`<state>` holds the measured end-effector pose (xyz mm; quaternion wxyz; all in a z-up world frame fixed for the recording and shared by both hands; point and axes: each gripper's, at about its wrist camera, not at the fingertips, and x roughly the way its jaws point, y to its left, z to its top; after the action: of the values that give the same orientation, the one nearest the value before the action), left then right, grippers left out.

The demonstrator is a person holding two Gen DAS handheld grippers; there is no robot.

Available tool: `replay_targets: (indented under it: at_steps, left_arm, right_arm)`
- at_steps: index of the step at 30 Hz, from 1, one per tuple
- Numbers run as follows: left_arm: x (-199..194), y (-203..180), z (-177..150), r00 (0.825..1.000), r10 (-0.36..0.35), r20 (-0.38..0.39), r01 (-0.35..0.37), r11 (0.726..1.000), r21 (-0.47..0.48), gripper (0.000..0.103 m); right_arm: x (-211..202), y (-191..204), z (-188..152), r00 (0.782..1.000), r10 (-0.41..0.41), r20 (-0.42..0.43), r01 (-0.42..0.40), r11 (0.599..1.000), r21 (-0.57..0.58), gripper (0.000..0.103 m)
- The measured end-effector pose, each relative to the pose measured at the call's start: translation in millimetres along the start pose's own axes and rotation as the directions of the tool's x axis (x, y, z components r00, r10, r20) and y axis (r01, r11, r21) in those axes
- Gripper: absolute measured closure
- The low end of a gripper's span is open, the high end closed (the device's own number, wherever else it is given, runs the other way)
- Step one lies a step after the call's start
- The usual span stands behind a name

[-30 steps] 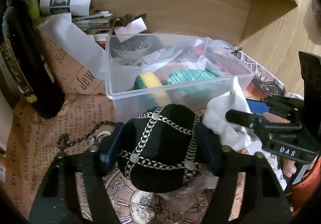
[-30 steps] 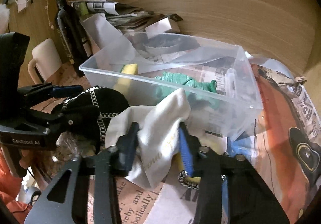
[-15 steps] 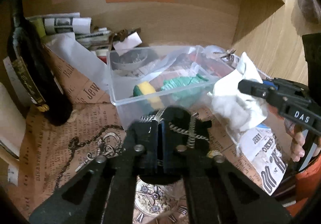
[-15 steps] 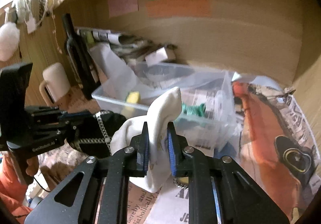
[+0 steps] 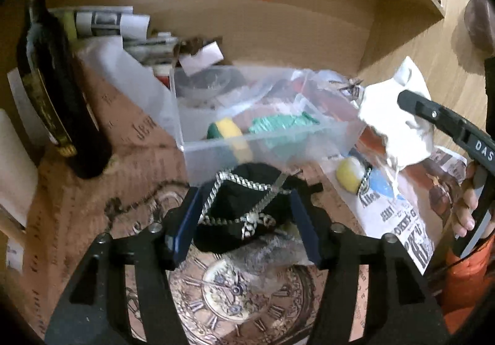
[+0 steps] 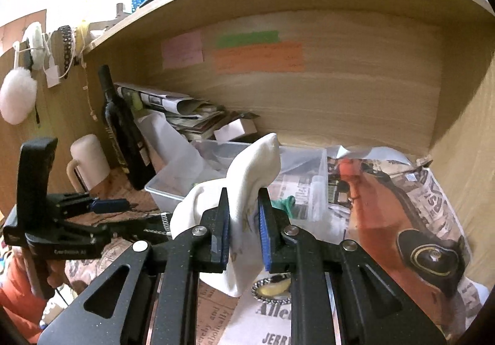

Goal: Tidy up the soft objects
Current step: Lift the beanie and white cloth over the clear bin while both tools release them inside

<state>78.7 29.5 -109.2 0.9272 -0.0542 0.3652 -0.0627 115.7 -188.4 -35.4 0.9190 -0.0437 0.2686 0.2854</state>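
My left gripper [image 5: 244, 205] has its jaws apart on either side of a black pouch [image 5: 244, 190] with silver chain trim that lies on the desk, just in front of a clear plastic bin [image 5: 263, 140]. The bin holds a yellow-green sponge [image 5: 227, 131] and a green cloth [image 5: 278, 123]. My right gripper [image 6: 243, 221] is shut on a white sock [image 6: 247, 184] and holds it up in the air, near the bin's right end. The sock also shows in the left wrist view [image 5: 399, 125].
A dark bottle [image 5: 58, 103] stands at the left, with a white mug [image 6: 88, 159] beside it. Stacked papers [image 6: 182, 113] lie behind the bin. A yellow round trinket [image 5: 351, 173] lies on newspaper at the right. Wooden shelf walls close the back and right.
The right gripper has closed on the white sock and lifted it. The left gripper's jaws closed on the black pouch, then opened again around it.
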Motion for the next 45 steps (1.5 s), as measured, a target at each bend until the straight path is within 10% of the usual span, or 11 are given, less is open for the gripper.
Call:
replay_targets:
  at_steps: [10, 22, 45]
  left_arm:
    - [16.9, -19.2, -10.2, 1.000, 0.016, -0.027, -0.014, 0.998, 0.064, 0.031]
    - [19.5, -11.3, -11.1, 0.999, 0.039, -0.018, -0.038, 0.997, 0.065, 0.081]
    - [-49.8, -5.7, 59.3, 0.957, 0.066, 0.283, -0.075, 0.997, 0.022, 0.085]
  right_arm:
    - [10.0, -7.6, -10.4, 0.999, 0.011, -0.046, -0.009, 0.999, 0.030, 0.088]
    - [12.5, -14.9, -12.2, 0.999, 0.013, -0.053, -0.010, 0.999, 0.052, 0.088]
    - [25.7, -24.0, 32.9, 0.999, -0.018, 0.045, 0.016, 0.999, 0.050, 0.088]
